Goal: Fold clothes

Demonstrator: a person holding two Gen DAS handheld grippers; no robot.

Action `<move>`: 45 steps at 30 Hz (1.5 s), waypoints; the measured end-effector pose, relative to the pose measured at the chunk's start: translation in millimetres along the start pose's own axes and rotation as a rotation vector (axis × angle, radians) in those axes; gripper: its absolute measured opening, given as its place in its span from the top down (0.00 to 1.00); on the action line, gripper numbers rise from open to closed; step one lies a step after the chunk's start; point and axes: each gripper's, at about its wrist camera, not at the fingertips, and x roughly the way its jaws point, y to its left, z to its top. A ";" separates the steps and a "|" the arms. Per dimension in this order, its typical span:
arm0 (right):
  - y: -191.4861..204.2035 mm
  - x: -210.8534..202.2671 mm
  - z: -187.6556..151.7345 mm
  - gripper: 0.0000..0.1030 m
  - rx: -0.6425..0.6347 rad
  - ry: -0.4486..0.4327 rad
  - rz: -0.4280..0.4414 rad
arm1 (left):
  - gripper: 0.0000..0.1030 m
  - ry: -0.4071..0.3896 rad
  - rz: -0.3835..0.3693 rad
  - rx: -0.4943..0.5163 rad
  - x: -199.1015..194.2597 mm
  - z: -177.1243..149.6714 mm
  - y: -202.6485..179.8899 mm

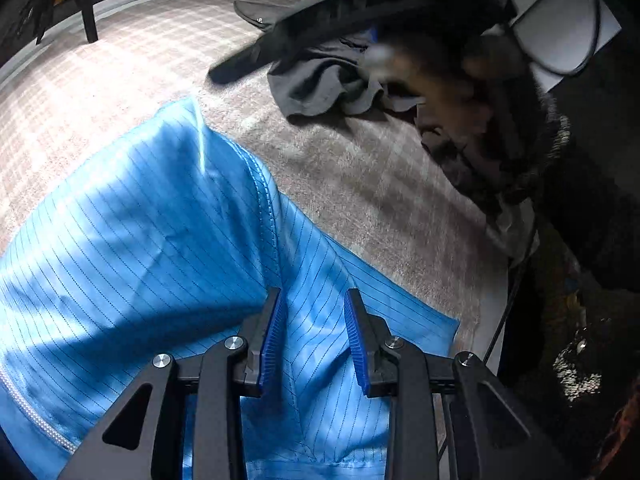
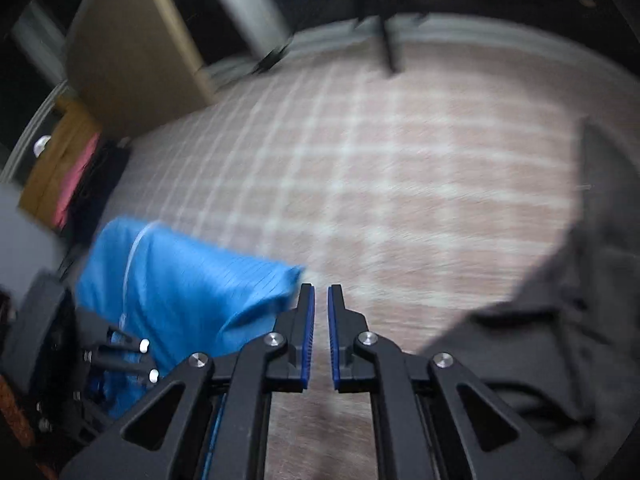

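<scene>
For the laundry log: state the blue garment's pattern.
Bright blue garment with thin dark pinstripes; clearest in the left wrist view.

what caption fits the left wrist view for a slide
Left gripper poised over a blue pinstriped garment on a checked rug, with a dark grey garment heaped beyond.

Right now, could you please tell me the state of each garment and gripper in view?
Blue garment: partly folded on the carpet, under the left gripper.
Grey garment: crumpled, unfolded.
Left gripper: open, fabric between its fingers, not pinched.
Right gripper: nearly shut, holding nothing.
</scene>
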 end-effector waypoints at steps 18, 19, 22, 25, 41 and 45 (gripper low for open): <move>87.3 -28.5 -32.6 0.90 -0.140 -0.038 -0.022 | 0.67 -0.299 0.324 -0.406 -195.2 -102.2 70.9; 96.3 -22.6 -28.2 0.90 -0.151 -0.038 -0.025 | 0.67 -0.296 0.343 -0.420 -194.1 -113.4 76.9; 111.0 3.4 -23.3 0.85 -0.143 -0.002 0.007 | 0.67 -0.240 0.360 -0.471 -169.8 -144.8 94.7; 105.9 22.0 -40.0 0.80 -0.149 0.055 -0.064 | 0.70 -0.173 0.351 -0.513 -136.6 -170.5 106.3; 244.7 -30.9 -118.2 0.46 -0.287 0.026 -0.080 | 0.38 -0.204 0.284 -0.213 -141.6 -180.3 -64.9; 257.8 -2.3 -133.3 0.46 -0.371 0.080 -0.189 | 0.38 -0.145 0.365 -0.184 -120.3 -191.0 -68.1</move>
